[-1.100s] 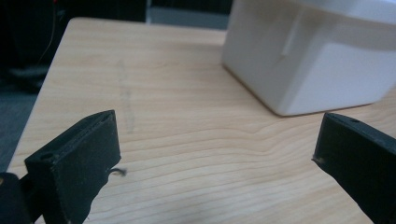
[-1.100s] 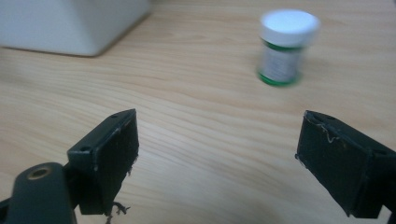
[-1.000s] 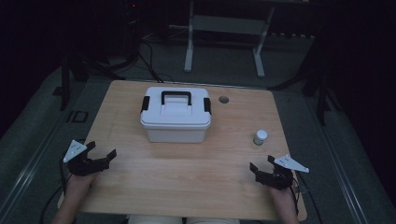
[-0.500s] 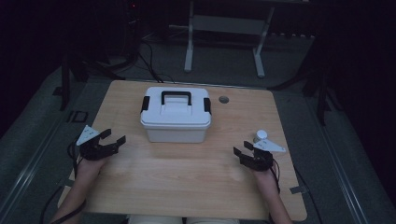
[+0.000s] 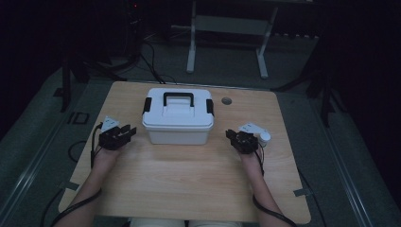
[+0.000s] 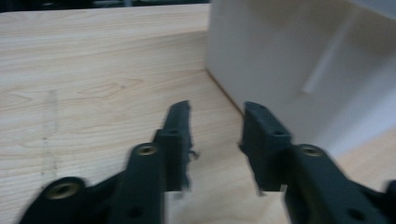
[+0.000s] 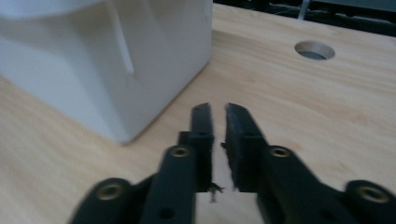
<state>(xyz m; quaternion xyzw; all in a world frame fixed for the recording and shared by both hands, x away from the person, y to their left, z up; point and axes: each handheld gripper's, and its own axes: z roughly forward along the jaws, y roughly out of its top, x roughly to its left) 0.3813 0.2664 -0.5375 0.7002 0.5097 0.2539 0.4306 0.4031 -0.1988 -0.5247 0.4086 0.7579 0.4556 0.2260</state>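
A white lidded box (image 5: 177, 120) with a black handle and black side latches stands at the table's middle back. My left gripper (image 5: 126, 132) hovers just left of it, open, with nothing between the jaws. In the left gripper view the left gripper (image 6: 217, 114) points at the box wall (image 6: 299, 60), close ahead on the right. My right gripper (image 5: 231, 136) sits just right of the box. In the right gripper view the right gripper (image 7: 217, 111) stands shut but for a thin slit, holding nothing, with the box corner (image 7: 140, 70) ahead on the left.
A small white jar (image 5: 264, 137) stands right behind my right hand's gripper. A round hole (image 5: 226, 100) (image 7: 314, 50) pierces the wooden table (image 5: 189, 179) right of the box. Cables trail off both table sides; a metal stand rises beyond the far edge.
Both grippers have moved forward and inward from the table's near corners, ending beside the box's left and right ends. The box has not moved.
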